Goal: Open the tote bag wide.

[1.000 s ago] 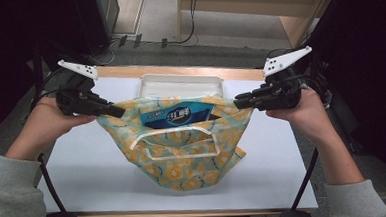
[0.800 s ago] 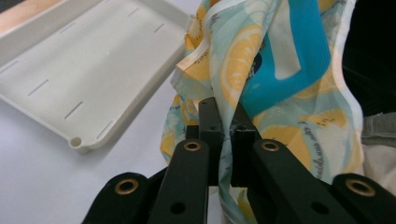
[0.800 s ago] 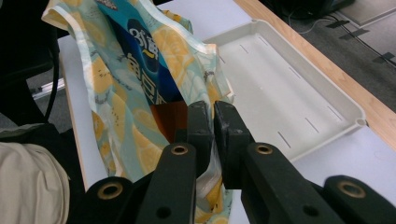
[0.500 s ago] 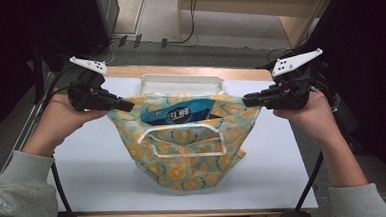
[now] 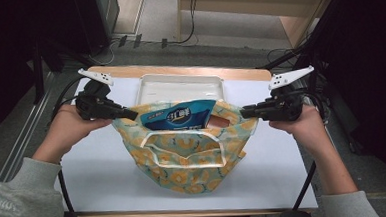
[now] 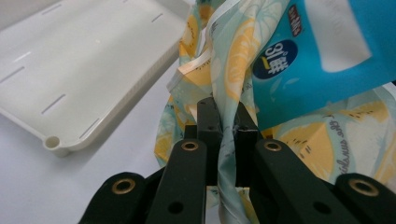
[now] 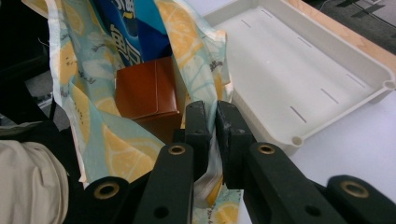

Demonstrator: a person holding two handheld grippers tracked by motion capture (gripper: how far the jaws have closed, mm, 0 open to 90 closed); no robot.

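A light blue cloth bag with a lemon print (image 5: 188,156) is held open between my two grippers over the white table. My left gripper (image 5: 131,114) is shut on the bag's left rim (image 6: 224,135), the cloth pinched between its pads. At the other side my right gripper (image 5: 245,112) is shut on the right rim (image 7: 210,168). A blue snack packet (image 5: 179,116) sticks out of the bag's mouth. A brown box (image 7: 147,95) sits inside beside it. The bag's white handle (image 5: 183,149) hangs down the front.
A shallow white tray (image 5: 180,86) lies just behind the bag. The white table top (image 5: 94,168) ends in a wooden far edge (image 5: 179,70). Cables run over the floor beyond, and dark equipment stands at both sides.
Both hands have come down and moved slightly apart, carrying the bag lower. Its mouth now stretches wider and its bottom lies more on the table.
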